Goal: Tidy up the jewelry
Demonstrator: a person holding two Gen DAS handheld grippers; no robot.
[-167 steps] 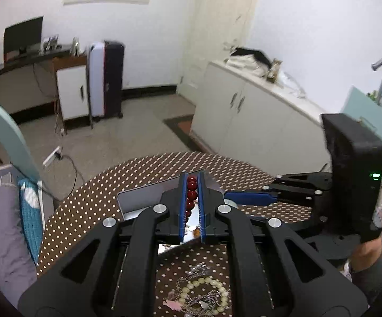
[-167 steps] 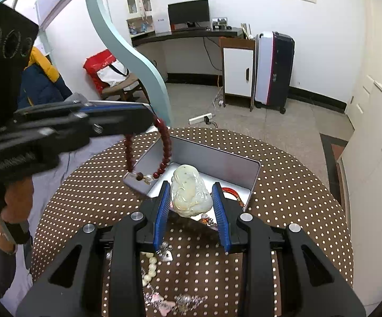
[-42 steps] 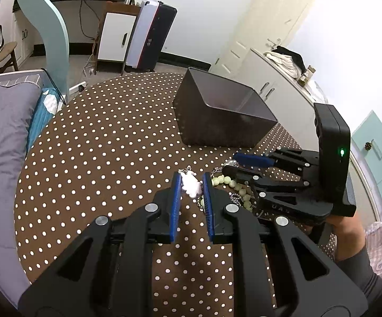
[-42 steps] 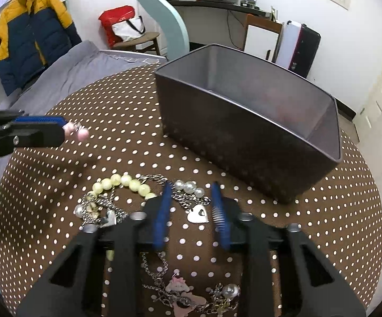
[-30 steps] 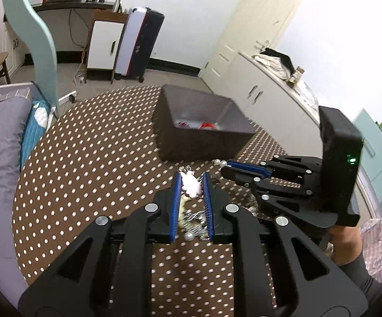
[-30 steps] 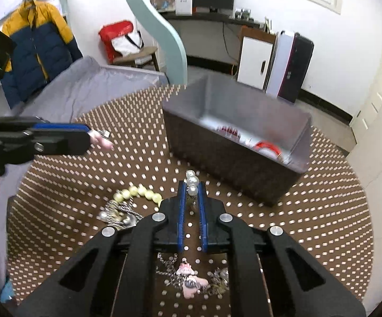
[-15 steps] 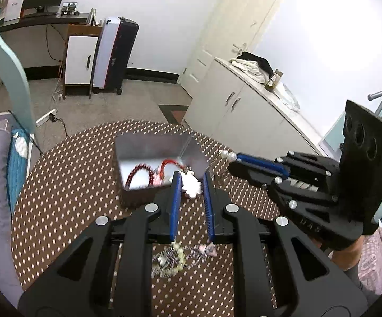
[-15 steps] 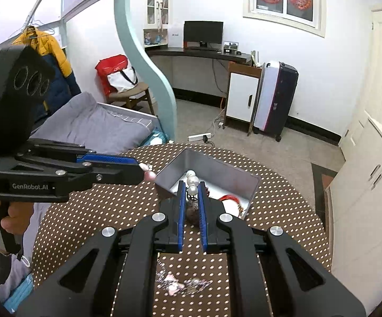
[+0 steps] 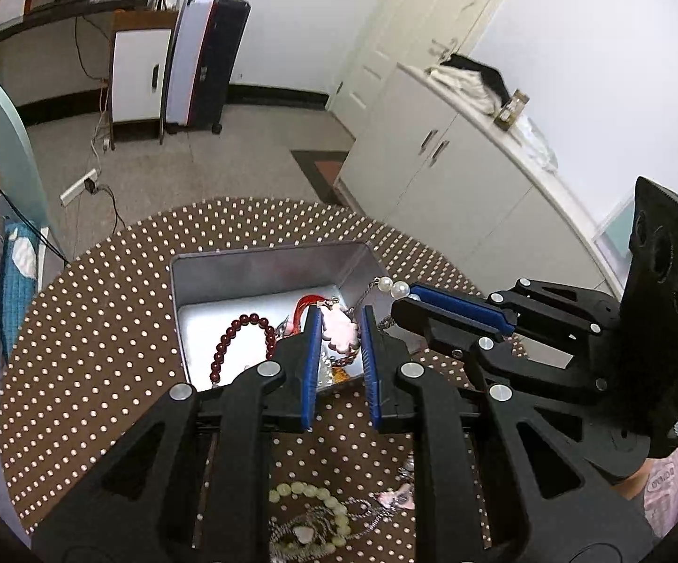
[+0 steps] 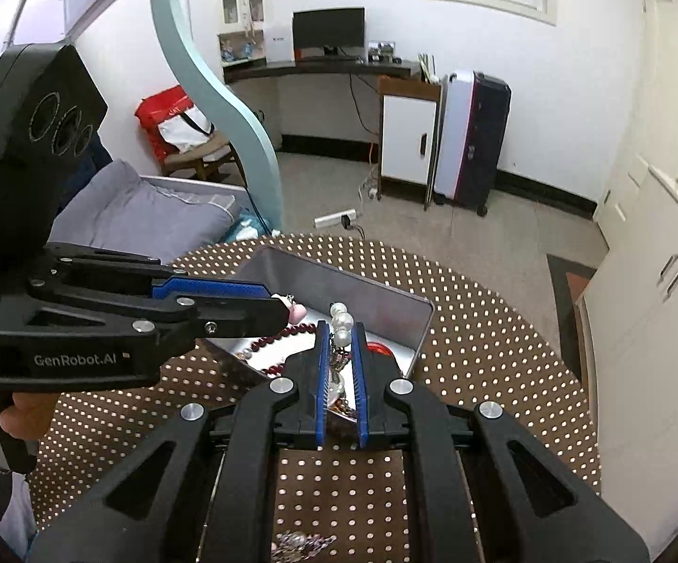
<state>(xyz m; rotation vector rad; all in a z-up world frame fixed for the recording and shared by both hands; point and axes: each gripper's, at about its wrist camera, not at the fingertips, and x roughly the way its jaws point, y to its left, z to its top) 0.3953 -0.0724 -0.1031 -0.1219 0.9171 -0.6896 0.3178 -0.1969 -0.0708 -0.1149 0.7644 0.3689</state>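
Pink pendant (image 9: 339,331) between left gripper (image 9: 338,328) jaws, above tin (image 9: 263,265)

Quick count: one round brown table with white polka dots (image 9: 104,309), and one rectangular silver metal tin (image 9: 263,272) on it. Two black handheld grippers with blue-lined fingers, the left gripper (image 9: 339,323) with one pale pink flower-shaped pendant (image 9: 339,330) in it and the right gripper (image 10: 339,342) with one pearl-and-chain necklace (image 10: 341,323) in it. Inside the tin I count one dark red bead bracelet (image 9: 240,342) and one shiny red bangle (image 9: 303,305); the rest in there is too tangled to count. On the table outside it, one pale green bead bracelet (image 9: 310,497).
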